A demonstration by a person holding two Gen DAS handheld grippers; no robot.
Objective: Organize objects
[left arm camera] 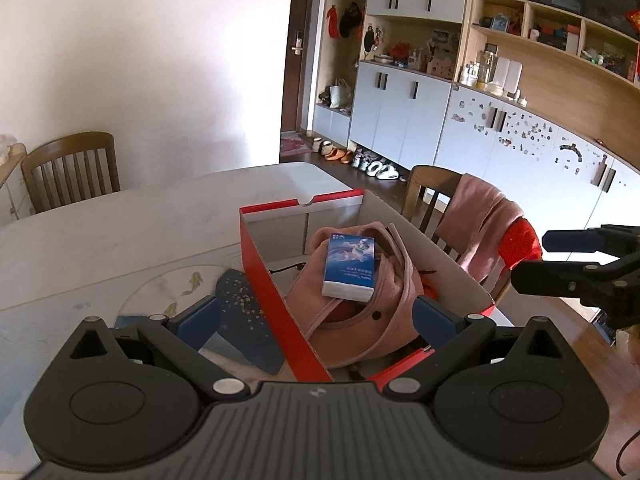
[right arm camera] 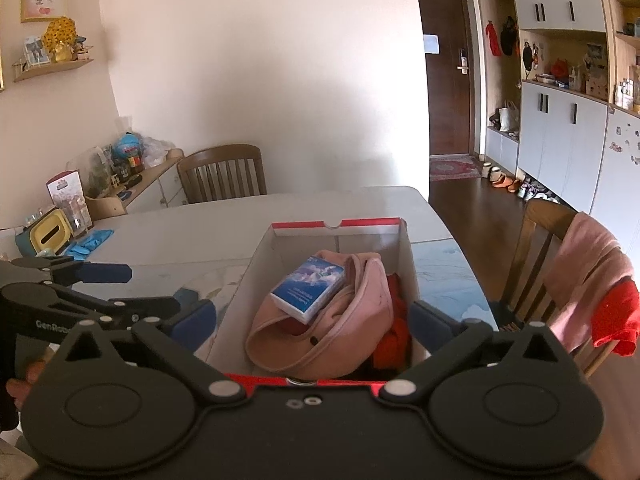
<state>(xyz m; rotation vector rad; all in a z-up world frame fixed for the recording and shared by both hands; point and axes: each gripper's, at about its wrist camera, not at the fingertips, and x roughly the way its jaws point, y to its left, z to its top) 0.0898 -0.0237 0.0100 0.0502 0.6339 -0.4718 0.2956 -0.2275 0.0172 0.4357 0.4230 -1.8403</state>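
A red and white cardboard box [left arm camera: 276, 300] [right arm camera: 408, 256] stands open on the table. Inside lies a pink cap [left arm camera: 384, 292] [right arm camera: 360, 304] with a blue tissue pack [left arm camera: 350, 266] [right arm camera: 310, 288] on top, and something red [right arm camera: 394, 332] beside it. My left gripper [left arm camera: 316, 312] is open and empty, its fingers straddling the box's left wall near the front. It also shows in the right wrist view [right arm camera: 156, 290]. My right gripper [right arm camera: 312, 322] is open and empty just above the box's near end. It also shows in the left wrist view [left arm camera: 532, 258], right of the box.
The white table [left arm camera: 120, 232] has a patterned mat [left arm camera: 168, 292] under the box. Wooden chairs stand at the far side [right arm camera: 224, 174] and right, the right one [right arm camera: 536, 248] draped with pink and red cloth [right arm camera: 592, 276]. Blue gloves [right arm camera: 90, 242] and a yellow tissue holder [right arm camera: 48, 236] lie at the left.
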